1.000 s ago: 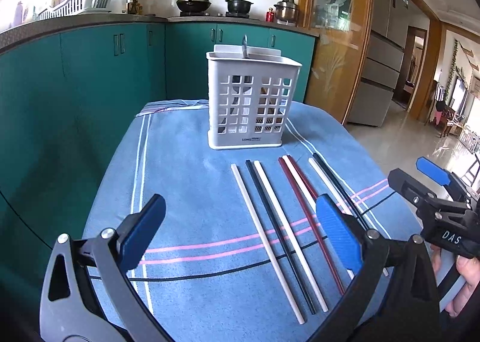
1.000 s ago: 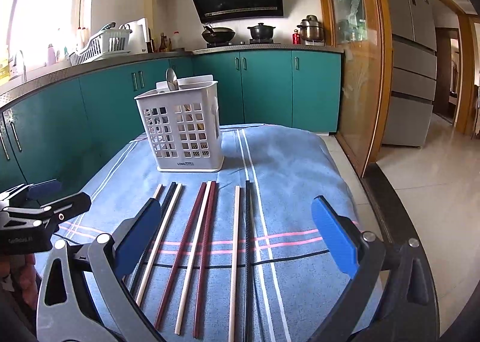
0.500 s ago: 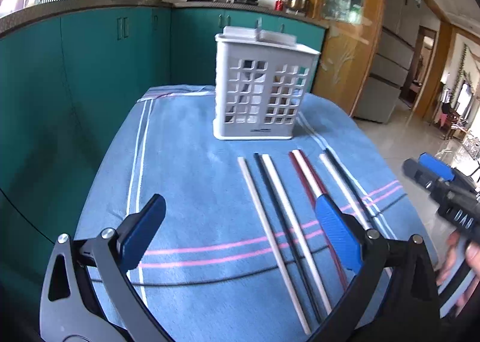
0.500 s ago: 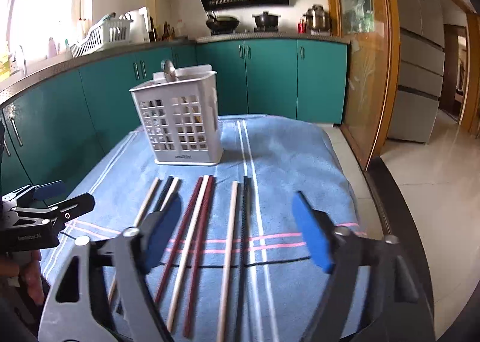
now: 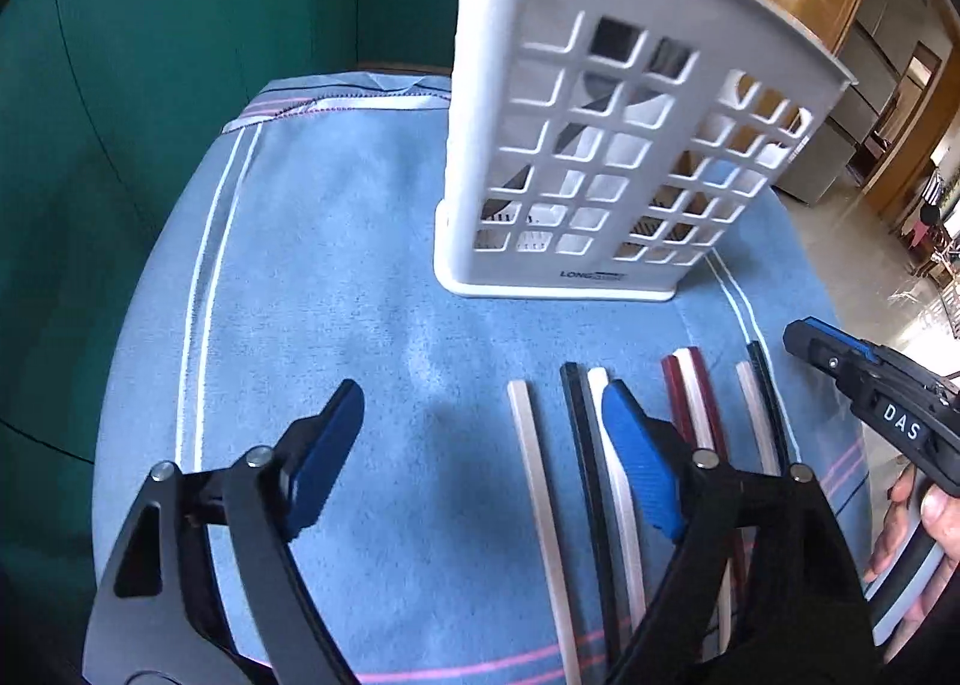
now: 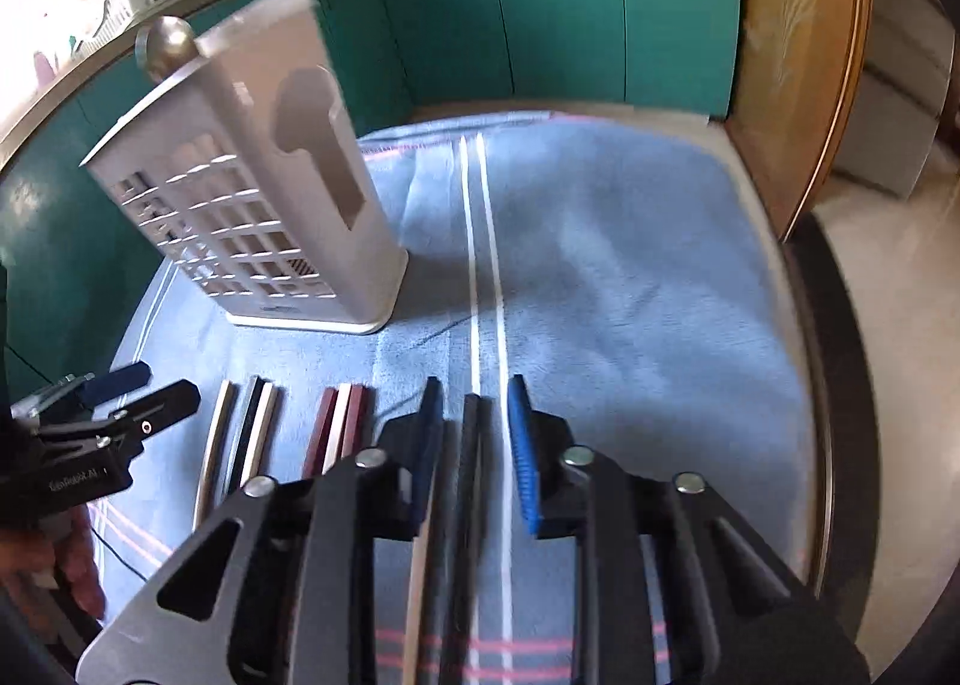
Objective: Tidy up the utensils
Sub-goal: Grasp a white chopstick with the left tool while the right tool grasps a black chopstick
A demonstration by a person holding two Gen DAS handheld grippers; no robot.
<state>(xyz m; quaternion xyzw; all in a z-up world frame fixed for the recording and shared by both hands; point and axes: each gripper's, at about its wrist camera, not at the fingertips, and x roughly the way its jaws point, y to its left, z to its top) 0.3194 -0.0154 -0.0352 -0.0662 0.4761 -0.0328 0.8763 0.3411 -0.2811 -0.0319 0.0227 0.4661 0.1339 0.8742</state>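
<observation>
The chopsticks (image 5: 606, 481) lie flat on the blue towel (image 5: 336, 289) in front of the white utensil caddy (image 5: 606, 144), side by side in a loose row, their long axes running from the caddy's base toward the cameras and their blunt square ends nearest the caddy. They are slim, straight, smooth sticks in 3 colours: cream, black and dark red, with a lone cream chopstick (image 5: 534, 481) at the left edge of the row. The caddy stands upright, a tall rectangular plastic box with a grid of square openings and a flared foot; a rounded metal utensil handle (image 6: 165, 45) pokes above its rim. The left gripper (image 5: 480, 454) hovers over the near end of the row with its blue pads spread wide, holding nothing, the right-hand pad above the black and cream sticks. The right gripper (image 6: 474, 445) is lowered at the row's right edge, pads narrowed around the black chopstick (image 6: 471, 439) but with a gap visible on the right side, so contact is unclear. The towel is a napped cloth with white and pink stripes
</observation>
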